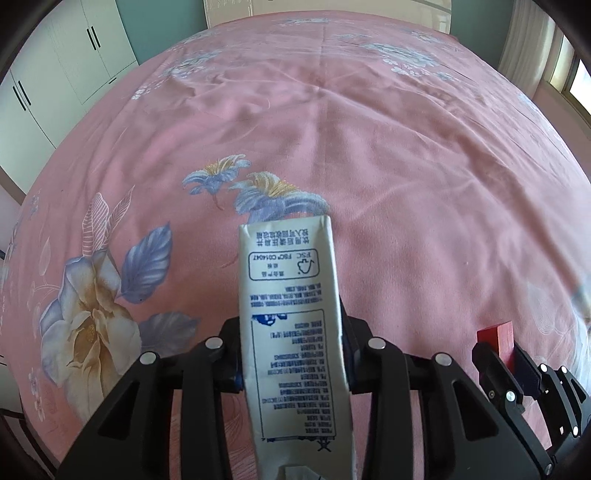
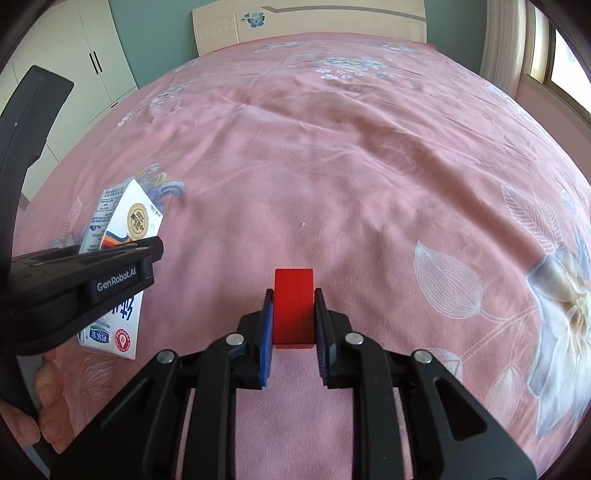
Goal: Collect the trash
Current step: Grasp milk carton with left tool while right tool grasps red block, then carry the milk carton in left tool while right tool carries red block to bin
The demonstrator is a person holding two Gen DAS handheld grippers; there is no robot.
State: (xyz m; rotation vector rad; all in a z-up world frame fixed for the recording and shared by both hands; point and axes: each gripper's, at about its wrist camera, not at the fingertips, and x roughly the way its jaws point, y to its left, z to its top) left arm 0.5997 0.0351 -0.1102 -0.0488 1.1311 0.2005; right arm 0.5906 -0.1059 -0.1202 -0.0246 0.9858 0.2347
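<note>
A white milk carton (image 1: pixel 291 314) with blue print runs lengthwise between the fingers of my left gripper (image 1: pixel 293 354), which is shut on its sides just above the pink floral bedspread (image 1: pixel 369 166). In the right wrist view the same carton (image 2: pixel 122 218) pokes out past the left gripper (image 2: pixel 122 266) at the left edge. My right gripper (image 2: pixel 293 314) is shut on a small red block (image 2: pixel 293 306), its blue pads (image 2: pixel 266 332) pressing both sides of it. That red block (image 1: pixel 496 338) and the right gripper (image 1: pixel 506 365) also show at the lower right of the left wrist view.
The bedspread (image 2: pixel 369 166) fills both views, wrinkled and printed with large flowers. A cream headboard (image 2: pixel 306 22) stands at the far end, white wardrobes (image 1: pixel 74 55) on the left, a curtained window (image 2: pixel 565 62) on the right. A person's hand (image 2: pixel 48 387) holds the left gripper.
</note>
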